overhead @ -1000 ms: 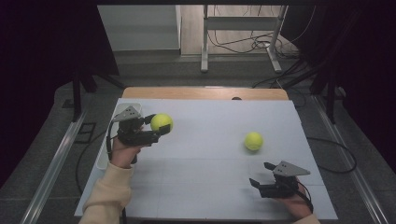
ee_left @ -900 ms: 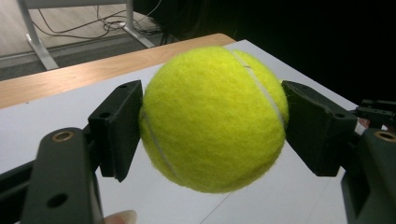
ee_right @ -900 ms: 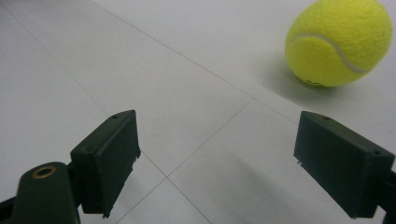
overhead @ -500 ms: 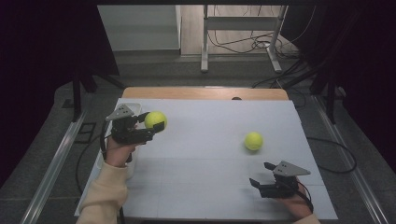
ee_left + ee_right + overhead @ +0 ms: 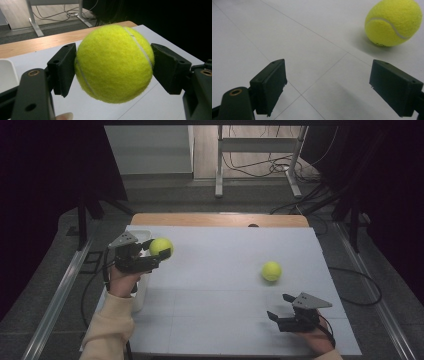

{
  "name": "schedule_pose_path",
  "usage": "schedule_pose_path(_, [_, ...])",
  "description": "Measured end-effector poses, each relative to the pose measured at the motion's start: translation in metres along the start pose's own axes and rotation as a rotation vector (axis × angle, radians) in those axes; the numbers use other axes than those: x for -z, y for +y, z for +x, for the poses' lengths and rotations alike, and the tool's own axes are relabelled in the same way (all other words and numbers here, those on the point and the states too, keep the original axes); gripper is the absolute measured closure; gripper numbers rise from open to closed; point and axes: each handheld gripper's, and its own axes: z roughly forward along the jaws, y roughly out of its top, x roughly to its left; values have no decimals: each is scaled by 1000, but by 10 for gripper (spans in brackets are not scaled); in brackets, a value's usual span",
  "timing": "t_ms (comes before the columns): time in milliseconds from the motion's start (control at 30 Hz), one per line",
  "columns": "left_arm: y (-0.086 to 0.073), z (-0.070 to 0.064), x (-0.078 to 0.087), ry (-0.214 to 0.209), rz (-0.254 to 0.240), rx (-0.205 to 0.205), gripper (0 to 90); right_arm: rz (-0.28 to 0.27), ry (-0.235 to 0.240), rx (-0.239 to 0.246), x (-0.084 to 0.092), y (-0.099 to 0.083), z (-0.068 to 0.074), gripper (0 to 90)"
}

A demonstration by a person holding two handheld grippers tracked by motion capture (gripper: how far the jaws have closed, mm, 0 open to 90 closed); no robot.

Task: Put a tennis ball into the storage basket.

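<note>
The left tool (image 5: 159,254) is clamped on a yellow tennis ball (image 5: 161,246), its two black jaws pressing the ball's opposite sides, and holds it above the left edge of the white table (image 5: 220,320), just beside a white container (image 5: 141,287) that sits at that edge. The right tool (image 5: 279,308) rests low near the table's front right corner, its jaws spread wide with nothing between them. A second tennis ball (image 5: 271,270) lies on the table a little beyond it, apart from its jaws.

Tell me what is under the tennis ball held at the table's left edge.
The held tennis ball hangs over the white table, beside a white bin. The left hand-held gripper hides most of the bin's inside.
</note>
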Motion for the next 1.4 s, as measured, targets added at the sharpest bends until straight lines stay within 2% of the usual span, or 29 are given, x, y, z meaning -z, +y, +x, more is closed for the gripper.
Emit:
schedule_pose_path(700, [-3,18,10,39,-13,41,257,-2,-4,-1,0,0,-1,144])
schedule_pose_path(833, [-4,23,13,68,-8,40,257,0,-3,-2,0,0,0,144])
schedule_pose_path(967, [-5,30,17,86,-9,57,257,0,-4,-2,0,0,0,144])
schedule_pose_path(1400, [-9,42,23,122,-13,83,256,1,-9,0,1,0,-1,144])
